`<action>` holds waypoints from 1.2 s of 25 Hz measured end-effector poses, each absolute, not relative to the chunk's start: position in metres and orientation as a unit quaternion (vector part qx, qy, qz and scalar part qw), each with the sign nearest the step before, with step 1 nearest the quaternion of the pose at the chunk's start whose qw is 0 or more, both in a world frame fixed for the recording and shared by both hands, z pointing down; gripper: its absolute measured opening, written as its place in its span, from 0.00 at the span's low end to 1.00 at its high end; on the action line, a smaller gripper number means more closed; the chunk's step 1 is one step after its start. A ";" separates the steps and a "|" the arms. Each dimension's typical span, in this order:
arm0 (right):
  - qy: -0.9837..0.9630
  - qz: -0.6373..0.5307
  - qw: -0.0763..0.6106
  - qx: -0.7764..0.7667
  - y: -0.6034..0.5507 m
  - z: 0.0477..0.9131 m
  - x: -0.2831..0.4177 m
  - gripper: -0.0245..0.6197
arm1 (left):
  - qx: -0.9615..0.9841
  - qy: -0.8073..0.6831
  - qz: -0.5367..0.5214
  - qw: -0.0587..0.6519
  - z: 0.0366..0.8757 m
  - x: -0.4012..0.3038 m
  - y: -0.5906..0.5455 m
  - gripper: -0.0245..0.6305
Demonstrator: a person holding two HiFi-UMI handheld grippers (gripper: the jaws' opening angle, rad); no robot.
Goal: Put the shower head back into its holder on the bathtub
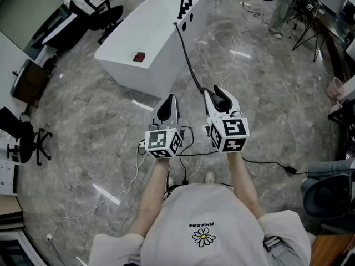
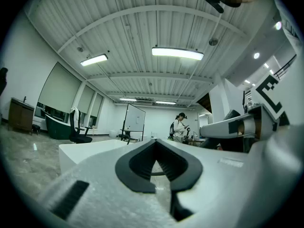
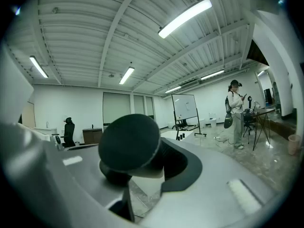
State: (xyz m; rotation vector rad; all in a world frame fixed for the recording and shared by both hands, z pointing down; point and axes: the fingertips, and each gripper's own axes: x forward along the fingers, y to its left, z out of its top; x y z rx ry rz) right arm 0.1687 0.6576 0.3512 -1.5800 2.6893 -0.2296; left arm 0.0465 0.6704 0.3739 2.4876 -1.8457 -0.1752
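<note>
A white bathtub [image 1: 148, 44] stands on the marble floor ahead of me, with a black faucet and knobs [image 1: 182, 5] at its far end. From there a black hose [image 1: 190, 65] runs back to the black shower head [image 1: 221, 98]. My right gripper [image 1: 220, 102] is shut on the shower head, whose round face [image 3: 129, 142] fills the right gripper view in front of the jaws [image 3: 145, 172]. Beside it, my left gripper [image 1: 168, 109] is shut and holds nothing [image 2: 155, 161]. Both point level toward the tub [image 2: 88, 152], well short of it.
A small red object [image 1: 139, 56] lies on the tub's near rim. Office chairs [image 1: 99, 14] stand at the left, tripods [image 1: 306, 22] at the back right. Cables [image 1: 265, 164] trail over the floor near my feet. A person [image 3: 236, 112] stands far off.
</note>
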 end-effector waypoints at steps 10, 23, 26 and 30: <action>0.860 -0.084 0.005 -0.503 0.658 0.362 0.187 0.22 | 0.797 -0.603 -0.025 0.033 0.396 0.051 0.681 0.04; 0.842 -0.119 -0.003 -0.526 0.588 0.376 0.108 0.22 | 0.804 -0.594 -0.028 0.011 0.386 -0.047 0.637 0.04; 0.833 -0.115 0.002 -0.541 0.569 0.369 0.076 0.22 | 0.811 -0.585 -0.019 -0.005 0.381 -0.087 0.617 0.03; 0.820 -0.108 0.012 -0.562 0.550 0.363 0.046 0.22 | 0.830 -0.557 0.003 -0.003 0.397 -0.122 0.583 0.04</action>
